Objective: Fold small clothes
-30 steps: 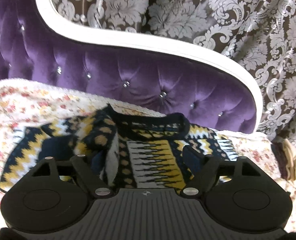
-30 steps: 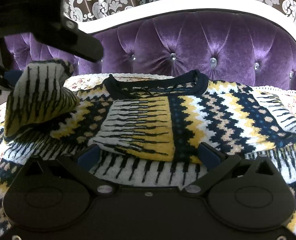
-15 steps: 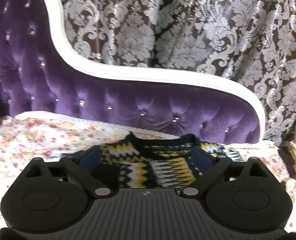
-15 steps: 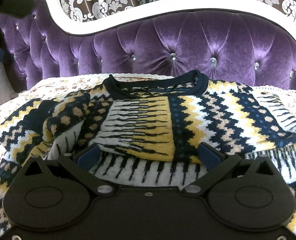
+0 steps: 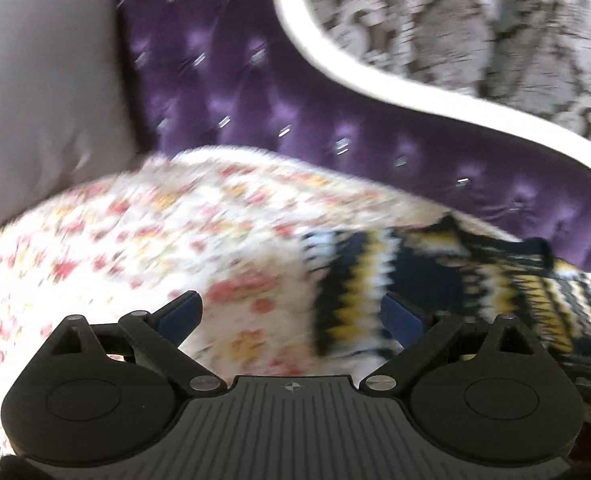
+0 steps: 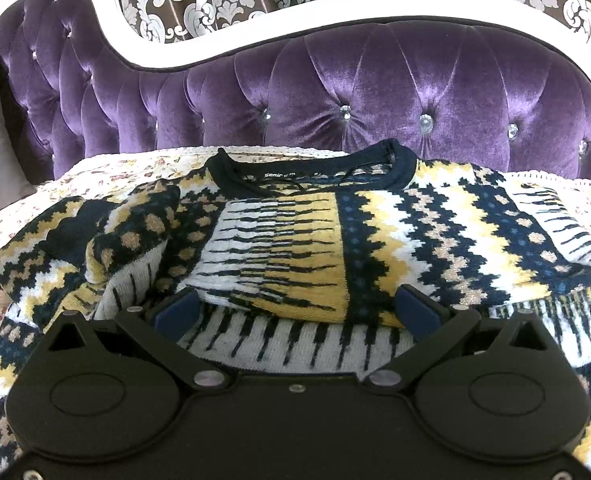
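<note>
Zigzag-knit navy, yellow and white sweater (image 6: 335, 236) lies part-folded, both the left claw (image 5: 291, 316) and right claw (image 6: 295, 312) released

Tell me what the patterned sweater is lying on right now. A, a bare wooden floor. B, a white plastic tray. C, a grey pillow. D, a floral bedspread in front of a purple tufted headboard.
D: the right wrist view shows the sweater spread on the floral bedspread, with the purple tufted headboard rising just behind its collar.
</note>
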{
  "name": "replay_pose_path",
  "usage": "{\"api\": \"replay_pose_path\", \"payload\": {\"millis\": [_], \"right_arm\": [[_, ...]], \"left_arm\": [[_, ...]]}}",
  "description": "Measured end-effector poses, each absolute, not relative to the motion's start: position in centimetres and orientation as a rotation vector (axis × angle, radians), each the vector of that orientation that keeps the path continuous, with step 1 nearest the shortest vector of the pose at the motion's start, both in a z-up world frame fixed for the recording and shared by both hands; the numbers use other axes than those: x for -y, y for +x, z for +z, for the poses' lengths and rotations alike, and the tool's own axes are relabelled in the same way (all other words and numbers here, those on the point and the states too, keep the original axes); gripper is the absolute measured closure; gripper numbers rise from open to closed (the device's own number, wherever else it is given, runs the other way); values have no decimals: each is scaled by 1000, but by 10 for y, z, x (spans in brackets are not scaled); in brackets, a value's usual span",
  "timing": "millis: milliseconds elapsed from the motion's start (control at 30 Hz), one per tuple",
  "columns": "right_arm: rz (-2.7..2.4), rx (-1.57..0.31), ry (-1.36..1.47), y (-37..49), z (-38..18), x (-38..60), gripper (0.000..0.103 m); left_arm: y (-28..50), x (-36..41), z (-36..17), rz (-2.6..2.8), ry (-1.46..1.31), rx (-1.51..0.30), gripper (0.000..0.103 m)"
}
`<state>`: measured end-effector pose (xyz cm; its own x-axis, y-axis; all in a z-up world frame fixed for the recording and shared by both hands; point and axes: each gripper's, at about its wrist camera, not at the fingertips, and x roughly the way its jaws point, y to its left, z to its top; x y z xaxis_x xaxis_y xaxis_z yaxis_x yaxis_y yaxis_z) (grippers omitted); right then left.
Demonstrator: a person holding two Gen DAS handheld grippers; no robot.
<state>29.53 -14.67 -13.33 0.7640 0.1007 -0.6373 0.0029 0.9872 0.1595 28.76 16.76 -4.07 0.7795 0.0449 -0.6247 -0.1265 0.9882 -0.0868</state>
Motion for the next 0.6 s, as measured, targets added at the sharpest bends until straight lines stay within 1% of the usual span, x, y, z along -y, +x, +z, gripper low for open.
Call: {"api": "replay_pose_path", "payload": {"millis": [233, 433, 533, 600], "right_arm": [[51, -712, 136, 296, -133, 145, 0], [60, -745, 94, 300, -130, 140, 0], [105, -772, 63, 304, -115, 137, 0], [122, -699, 48, 297, -93, 130, 0]], "left_arm": [[297, -207, -70, 120, -234, -768, 5], [304, -208, -72, 95, -153, -775, 3], [307, -203, -72, 91, -116, -792, 3], [305, -205, -67, 83, -137, -778, 4]]}}
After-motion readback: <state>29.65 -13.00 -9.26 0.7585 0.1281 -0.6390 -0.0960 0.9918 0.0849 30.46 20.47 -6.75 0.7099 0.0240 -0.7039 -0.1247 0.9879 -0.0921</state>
